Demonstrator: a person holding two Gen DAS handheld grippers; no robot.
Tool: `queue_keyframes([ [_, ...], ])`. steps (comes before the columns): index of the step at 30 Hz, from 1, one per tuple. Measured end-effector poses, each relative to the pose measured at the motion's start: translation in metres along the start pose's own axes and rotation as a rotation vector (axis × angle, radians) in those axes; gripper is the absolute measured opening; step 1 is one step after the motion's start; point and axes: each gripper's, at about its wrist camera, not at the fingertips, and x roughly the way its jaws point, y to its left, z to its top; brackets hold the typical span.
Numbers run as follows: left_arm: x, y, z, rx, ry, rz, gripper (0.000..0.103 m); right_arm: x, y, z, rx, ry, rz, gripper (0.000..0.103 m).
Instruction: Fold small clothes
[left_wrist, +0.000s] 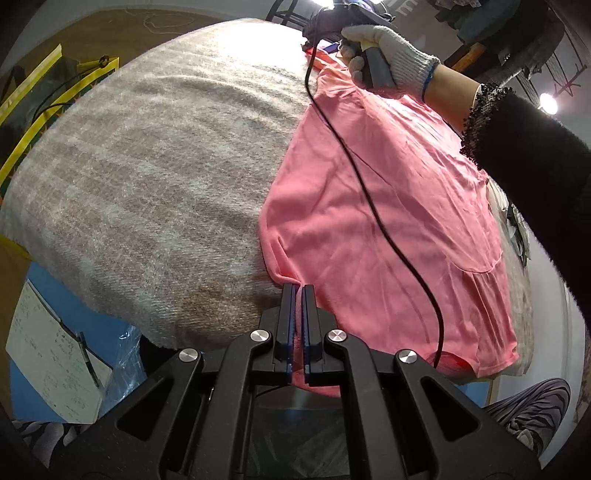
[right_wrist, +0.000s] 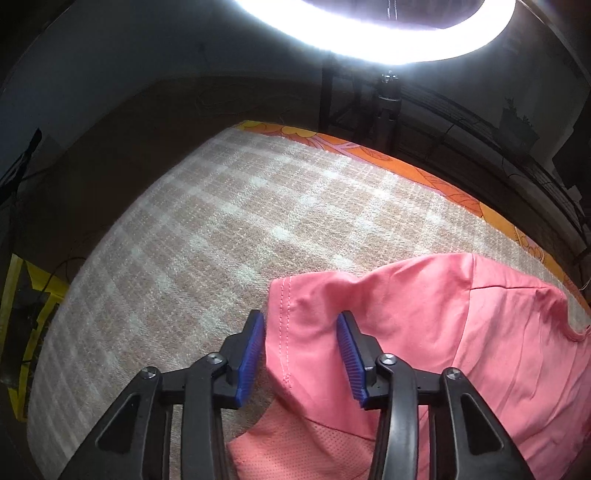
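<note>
Pink shirt (left_wrist: 388, 221) is lying spread on a beige checked blanket (left_wrist: 147, 166), filling the right part of it in the left wrist view, with its lower hem reaching the near edge of the blanket. The left gripper (left_wrist: 297, 291) is sitting at the shirt's near left corner with its fingers (left_wrist: 288, 321) pressed together, and a fold of the pink cloth is bunching right at their tips; whether the cloth is actually caught between the pads cannot be told. The right gripper (right_wrist: 301, 325) is pointing down at the far end of the shirt with its fingers (right_wrist: 251, 354) spread part way, a stitched sleeve hem (right_wrist: 286, 325) lying between them; the left pad is just beside the hem's edge and the right pad is close to the cloth, neither plainly pressing. In the left wrist view a gloved hand (left_wrist: 388, 55) is holding that gripper's handle, and a black cable (left_wrist: 369, 199) is trailing from it across the shirt.

Left of the shirt the blanket is lying bare and broad. An orange patterned border (right_wrist: 406, 166) is showing past the blanket's far edge. A ring light (right_wrist: 369, 37) is glaring overhead. A sheet of paper (left_wrist: 55, 362) with a pen is lying below the counter's near left edge; its writing is too small to read.
</note>
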Motion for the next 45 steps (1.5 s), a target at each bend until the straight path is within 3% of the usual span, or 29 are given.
queue_keyframes([
  [2,-0.001,-0.003,0.000,0.011,-0.006,-0.001,0.001,-0.002,-0.002,-0.002,-0.023,-0.006,-0.018,0.014],
  [4,-0.003,-0.008,-0.002,0.027,-0.014,-0.009,0.000,-0.006,-0.010,-0.003,-0.020,-0.005,-0.022,0.001],
  [16,-0.022,-0.052,-0.007,0.161,-0.061,-0.077,0.000,-0.065,-0.075,-0.004,0.110,-0.135,0.076,0.000],
  [24,-0.023,-0.107,-0.015,0.288,-0.036,-0.169,0.000,-0.103,-0.137,-0.023,0.201,-0.212,0.130,0.000],
  [28,-0.014,-0.139,-0.022,0.358,-0.010,-0.196,0.000,-0.119,-0.183,-0.048,0.251,-0.233,0.122,0.000],
  [32,0.003,-0.166,-0.031,0.412,0.038,-0.207,0.000,-0.118,-0.233,-0.073,0.316,-0.205,0.062,0.000],
  [33,0.008,-0.172,-0.034,0.427,0.052,-0.200,0.000,-0.115,-0.240,-0.077,0.325,-0.195,0.055,0.001],
  [36,0.019,-0.179,-0.038,0.444,0.076,-0.185,0.000,-0.103,-0.262,-0.091,0.367,-0.139,0.033,0.018],
  [38,0.022,-0.185,-0.040,0.449,0.087,-0.194,0.000,-0.105,-0.270,-0.099,0.369,-0.136,0.004,0.036],
  [45,0.016,-0.200,-0.059,0.544,0.124,-0.240,0.002,-0.161,-0.291,-0.132,0.393,-0.179,0.035,0.036],
])
